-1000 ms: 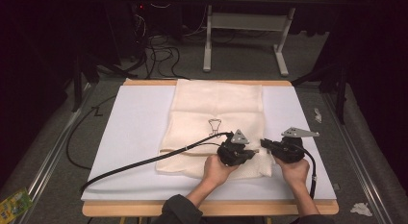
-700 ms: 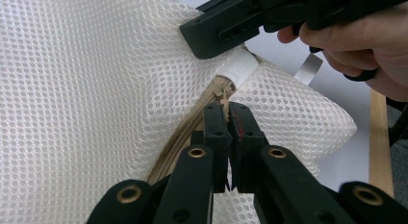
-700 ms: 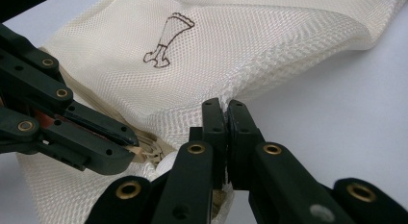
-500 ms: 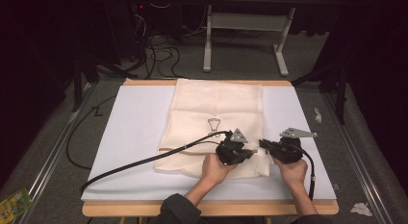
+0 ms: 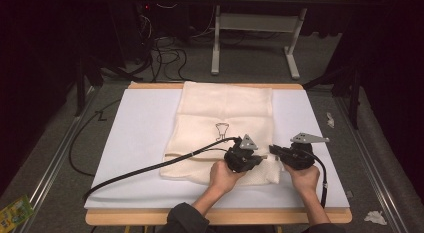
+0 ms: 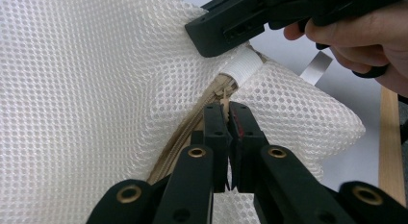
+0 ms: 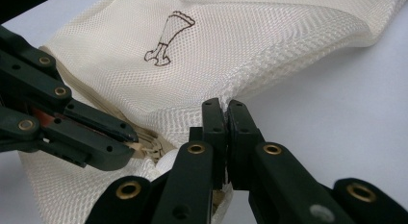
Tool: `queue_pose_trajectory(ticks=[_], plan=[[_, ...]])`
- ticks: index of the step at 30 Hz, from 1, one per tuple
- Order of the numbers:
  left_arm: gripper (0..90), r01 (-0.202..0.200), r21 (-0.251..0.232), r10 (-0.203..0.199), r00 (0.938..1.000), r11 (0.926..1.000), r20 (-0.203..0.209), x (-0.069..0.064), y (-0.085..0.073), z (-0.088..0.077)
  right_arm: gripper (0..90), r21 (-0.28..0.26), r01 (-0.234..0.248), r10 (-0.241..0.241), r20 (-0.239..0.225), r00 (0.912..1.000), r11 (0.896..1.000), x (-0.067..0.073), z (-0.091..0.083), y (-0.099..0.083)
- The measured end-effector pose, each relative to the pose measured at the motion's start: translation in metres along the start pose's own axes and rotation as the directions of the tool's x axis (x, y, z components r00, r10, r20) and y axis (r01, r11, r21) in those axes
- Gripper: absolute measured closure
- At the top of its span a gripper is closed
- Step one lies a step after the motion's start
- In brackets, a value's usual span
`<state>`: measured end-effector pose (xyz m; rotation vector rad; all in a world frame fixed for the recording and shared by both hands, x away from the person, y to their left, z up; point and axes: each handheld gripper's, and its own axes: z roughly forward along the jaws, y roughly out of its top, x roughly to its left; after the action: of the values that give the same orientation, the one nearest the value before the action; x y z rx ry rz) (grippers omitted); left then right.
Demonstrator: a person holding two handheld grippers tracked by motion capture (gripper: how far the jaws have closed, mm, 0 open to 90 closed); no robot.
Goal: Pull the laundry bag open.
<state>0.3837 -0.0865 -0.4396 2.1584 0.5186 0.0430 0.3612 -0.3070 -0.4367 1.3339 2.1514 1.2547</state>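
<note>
Dark room, grey carpet floor (image 5: 250, 68), cables (image 5: 165, 48)

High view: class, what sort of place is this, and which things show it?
Probably a lab or recording workshop, not a home. A white-topped table stands on grey carpet among dark curtains, with cables and a metal desk frame behind. A person works a mesh bag with two handheld grippers.

White sheet (image 5: 140, 138) covers the wooden surface (image 5: 150, 217). Metal frame (image 5: 255, 38) stands top centre on grey floor. Cables (image 5: 165, 48) upper left. Crumpled paper (image 5: 375, 218) lower right; green packet (image 5: 15, 212) lower left.
</note>
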Motion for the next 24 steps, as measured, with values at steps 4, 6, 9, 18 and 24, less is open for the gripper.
queue_pose_trajectory(ticks=[4, 6, 9, 18, 24], plan=[[87.2, -0.004, 0.009, 0.004, 1.0000, 1.0000, -0.007, -0.001, 0.000, -0.001, 89.4, 0.001, 0.017, -0.017, 0.013, 0.9998, 1.000, 0.002, -0.003, 0.000], [87.3, -0.003, 0.016, 0.004, 0.9999, 0.9999, -0.014, 0.000, 0.000, -0.003, 89.4, -0.003, 0.012, -0.012, 0.010, 0.9999, 1.000, 0.000, -0.004, 0.000], [87.2, 0.006, 0.003, -0.006, 0.9999, 1.0000, -0.013, 0.002, 0.001, -0.007, 89.4, -0.010, 0.003, -0.003, -0.001, 1.0000, 1.000, -0.002, -0.005, 0.000], [87.3, -0.005, -0.003, 0.005, 0.9984, 1.0000, -0.056, -0.002, -0.003, -0.008, 89.4, -0.002, 0.026, -0.026, 0.022, 0.9994, 1.000, -0.001, -0.003, 0.001], [87.2, 0.013, -0.013, -0.014, 0.9977, 0.9998, -0.066, 0.006, -0.006, -0.019, 89.4, 0.013, 0.003, -0.004, 0.048, 0.9988, 1.000, -0.008, -0.006, 0.003]])
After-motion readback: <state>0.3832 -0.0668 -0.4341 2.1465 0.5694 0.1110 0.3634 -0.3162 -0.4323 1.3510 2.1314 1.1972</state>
